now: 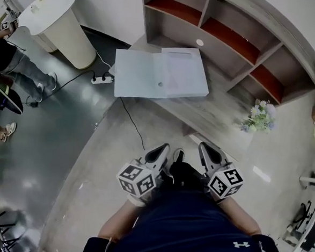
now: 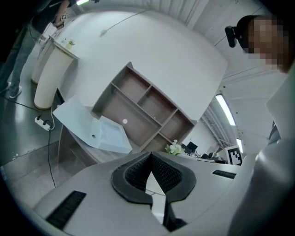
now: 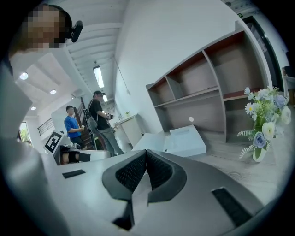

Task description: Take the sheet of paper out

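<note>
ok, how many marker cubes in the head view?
2. The left cube sits on the left gripper, bottom centre. The right cube is on the right gripper beside it. None seems hidden.

Navy shirt (image 1: 188,230), grey left tool (image 1: 163,149), right tool (image 1: 205,148)

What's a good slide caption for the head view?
Left tongs and right tongs, both shut and empty, held short of the open white folder on the grey desk.
</note>
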